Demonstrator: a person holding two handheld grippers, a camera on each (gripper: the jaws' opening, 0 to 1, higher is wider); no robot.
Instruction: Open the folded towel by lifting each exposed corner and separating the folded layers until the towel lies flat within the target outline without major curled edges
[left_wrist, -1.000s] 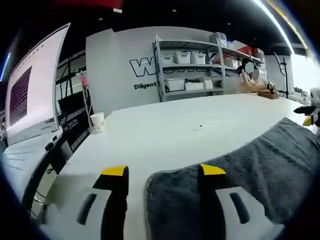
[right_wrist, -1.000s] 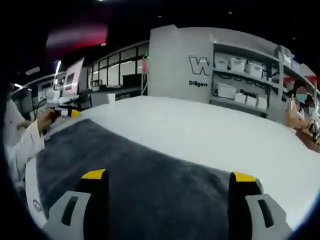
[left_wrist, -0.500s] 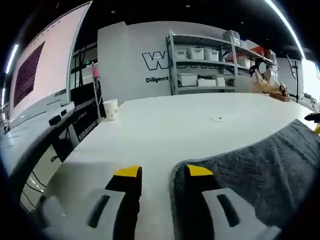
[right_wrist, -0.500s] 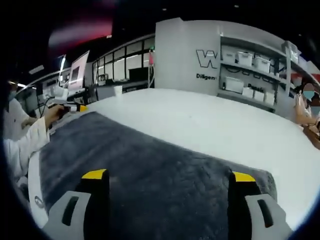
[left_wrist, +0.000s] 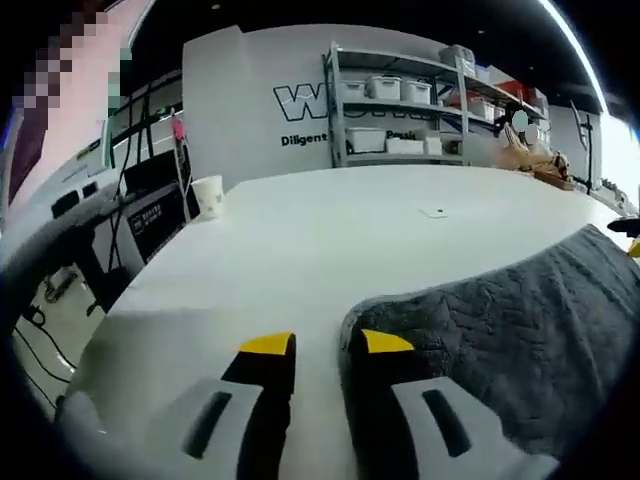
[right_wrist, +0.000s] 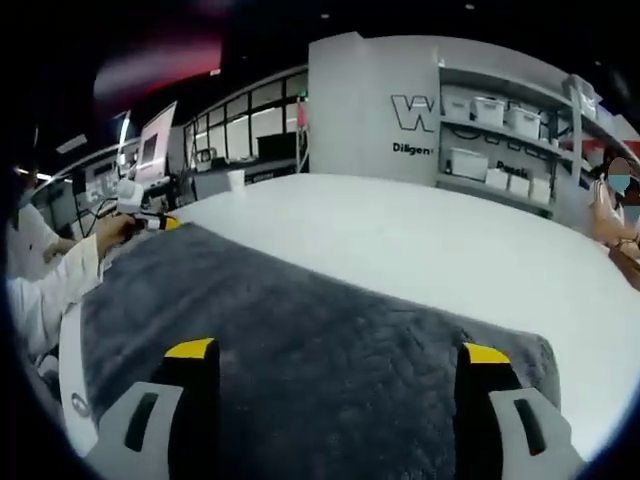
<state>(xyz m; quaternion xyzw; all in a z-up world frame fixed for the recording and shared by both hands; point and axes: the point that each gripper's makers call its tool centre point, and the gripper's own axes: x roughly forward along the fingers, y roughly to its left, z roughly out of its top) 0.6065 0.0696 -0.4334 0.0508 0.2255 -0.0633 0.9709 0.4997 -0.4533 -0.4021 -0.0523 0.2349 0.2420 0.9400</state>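
Dark grey quilted terry towel (left_wrist: 510, 320) lies on the broad white table (left_wrist: 330, 230) in the left gripper view, its near-left corner beside the left tongs (left_wrist: 316, 345). The yellow-tipped jaws stand almost together; whether cloth sits between them I cannot tell. A white paper cup (left_wrist: 208, 195) stands far left. The wall lettering reads "W…" and "Diligent". In the right gripper view the right tongs (right_wrist: 328, 350) hang spread wide over the towel, grasping nothing; the left tongs show far left in a white-sleeved hand (right_wrist: 118, 229). Likely risk: a shallow pinch slipping, letting the corner curl back.
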